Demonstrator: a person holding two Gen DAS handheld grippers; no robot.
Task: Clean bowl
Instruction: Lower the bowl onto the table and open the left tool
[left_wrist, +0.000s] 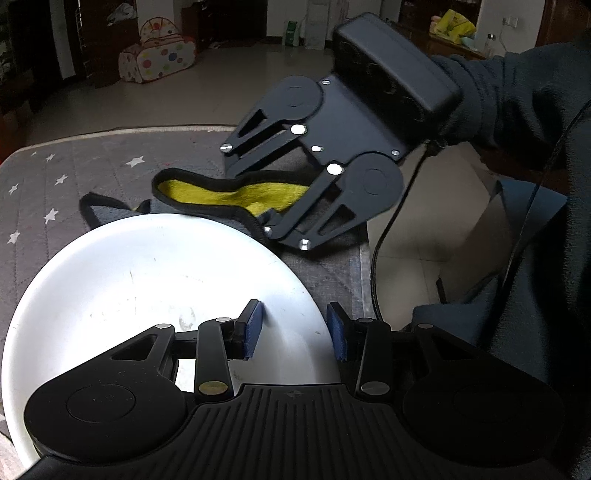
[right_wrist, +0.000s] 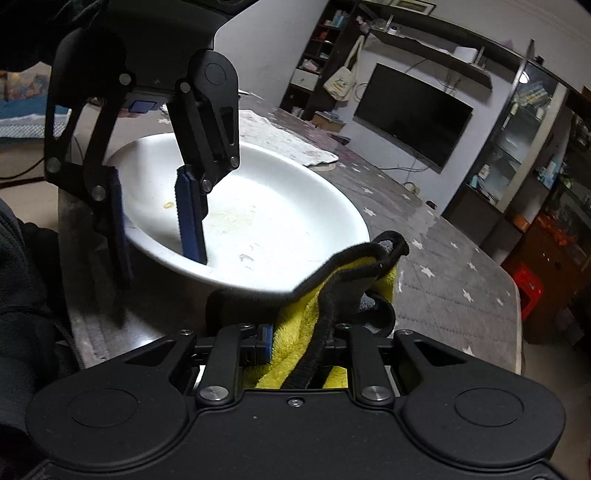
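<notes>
step: i'm bracing the white bowl (right_wrist: 258, 206) on the grey starred table cover (left_wrist: 74, 173), wiping not begun.
left gripper (left_wrist: 297, 330): jaws straddle the near rim; contact unclear.
right gripper (right_wrist: 295, 343): pinching the yellow cloth (right_wrist: 295, 325) beside the bowl.
next: i'd bring the cloth onto the smears inside.

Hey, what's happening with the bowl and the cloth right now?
Left gripper straddles bowl rim, pads not pressing. Right gripper shut on yellow cloth, beside bowl. Smudges inside bowl. Nothing in the way.
</notes>
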